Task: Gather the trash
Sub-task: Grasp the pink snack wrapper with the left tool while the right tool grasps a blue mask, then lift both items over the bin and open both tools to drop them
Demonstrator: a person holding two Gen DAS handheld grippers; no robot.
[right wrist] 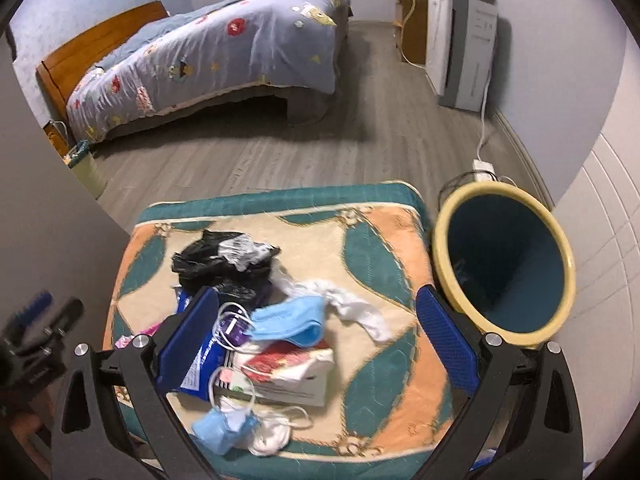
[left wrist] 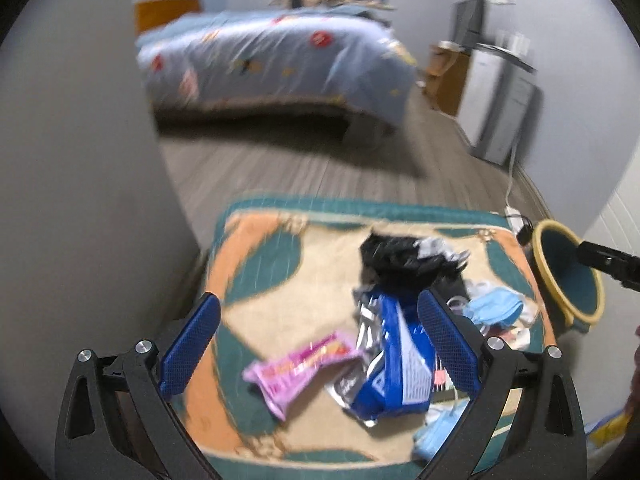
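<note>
A pile of trash lies on a patterned cushion [right wrist: 384, 240]: a black plastic bag [right wrist: 216, 264], a blue face mask [right wrist: 288, 322], a white crumpled tissue [right wrist: 356, 308], a red and white box [right wrist: 288, 376], a second blue mask [right wrist: 224, 428]. In the left wrist view I see a pink wrapper [left wrist: 300, 372], a blue and silver packet [left wrist: 396, 364] and the black bag [left wrist: 400, 264]. My left gripper [left wrist: 320, 348] is open above the wrapper and packet. My right gripper [right wrist: 316, 340] is open above the mask and box. A teal bin with a yellow rim [right wrist: 508, 264] stands right of the cushion.
A bed with a blue quilt [right wrist: 224, 52] stands beyond on the grey wood floor [right wrist: 320, 152]. A white cabinet [right wrist: 460, 48] and a power strip with cable [right wrist: 482, 166] are by the right wall. A wall [left wrist: 80, 200] rises at left.
</note>
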